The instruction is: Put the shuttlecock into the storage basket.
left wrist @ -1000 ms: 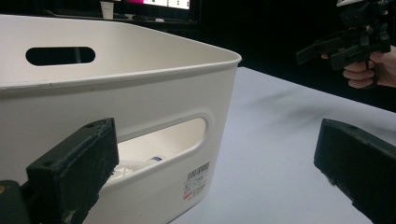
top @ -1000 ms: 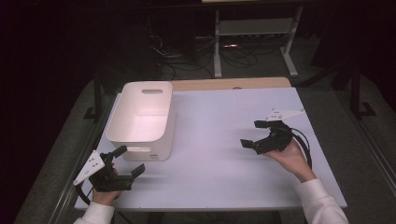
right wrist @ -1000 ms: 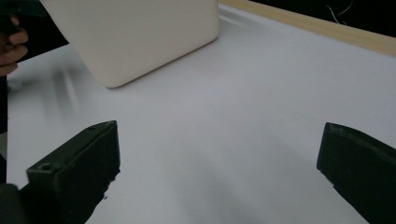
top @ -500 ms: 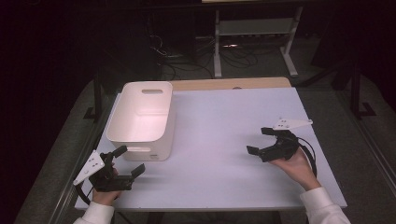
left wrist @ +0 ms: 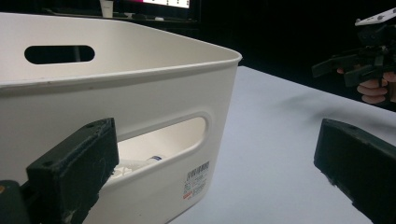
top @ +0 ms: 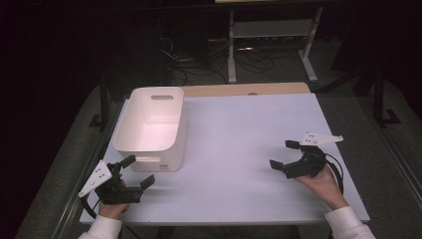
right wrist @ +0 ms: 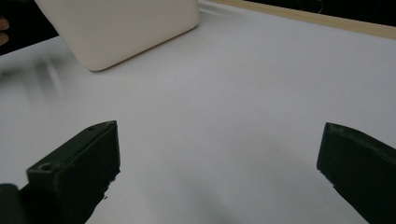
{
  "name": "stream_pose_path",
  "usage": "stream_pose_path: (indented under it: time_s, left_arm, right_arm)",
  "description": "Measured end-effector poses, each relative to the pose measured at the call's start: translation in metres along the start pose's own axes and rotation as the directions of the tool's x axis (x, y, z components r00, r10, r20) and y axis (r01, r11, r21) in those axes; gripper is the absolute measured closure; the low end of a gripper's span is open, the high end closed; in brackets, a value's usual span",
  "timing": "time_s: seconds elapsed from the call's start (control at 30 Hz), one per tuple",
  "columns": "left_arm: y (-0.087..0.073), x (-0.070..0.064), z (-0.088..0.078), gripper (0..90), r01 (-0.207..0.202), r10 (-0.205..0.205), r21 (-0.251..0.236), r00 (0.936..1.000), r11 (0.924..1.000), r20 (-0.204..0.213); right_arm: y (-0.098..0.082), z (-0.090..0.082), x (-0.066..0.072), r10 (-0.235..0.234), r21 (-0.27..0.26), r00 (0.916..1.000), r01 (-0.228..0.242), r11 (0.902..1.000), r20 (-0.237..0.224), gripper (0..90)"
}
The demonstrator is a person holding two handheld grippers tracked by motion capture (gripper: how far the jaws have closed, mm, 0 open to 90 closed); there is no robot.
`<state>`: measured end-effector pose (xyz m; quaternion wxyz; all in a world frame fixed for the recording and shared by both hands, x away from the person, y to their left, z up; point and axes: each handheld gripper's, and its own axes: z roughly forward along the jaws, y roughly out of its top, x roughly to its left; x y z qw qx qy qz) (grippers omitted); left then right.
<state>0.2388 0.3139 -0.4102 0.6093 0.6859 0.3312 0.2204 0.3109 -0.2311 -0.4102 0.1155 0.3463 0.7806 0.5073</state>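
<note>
High view showed a white bin (top: 152, 124) sitting on the left side of the white desk (top: 239, 139). The left gripper (top: 130, 174) was just beside the bin's near end, its jaws wide and holding nothing. The right gripper (top: 286, 155) was well apart, jaws wide too.

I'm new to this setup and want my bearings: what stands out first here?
A white bin with handle cutouts stands at the left of the white table. The left gripper sits open just in front of it, and the right gripper is open at the table's right side, holding nothing.
</note>
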Motion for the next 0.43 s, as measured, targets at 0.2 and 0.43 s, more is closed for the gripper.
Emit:
stream_pose_path:
  time_s: [0.2,0.43]
  left_arm:
    - [-0.0002,-0.0001,0.0004,0.0,0.003,-0.003,0.001,1.0000,1.0000,-0.002]
    - [0.0001,0.0001,0.0000,0.0,-0.002,0.002,0.001,1.0000,1.0000,-0.004]
  right_arm:
    - [-0.0043,-0.0065,0.0010,-0.001,-0.015,1.0000,0.001,0.9999,0.005,0.0]
    - [-0.0083,-0.0105,0.0007,0.003,-0.026,0.9999,-0.003,0.9997,0.014,0.0]
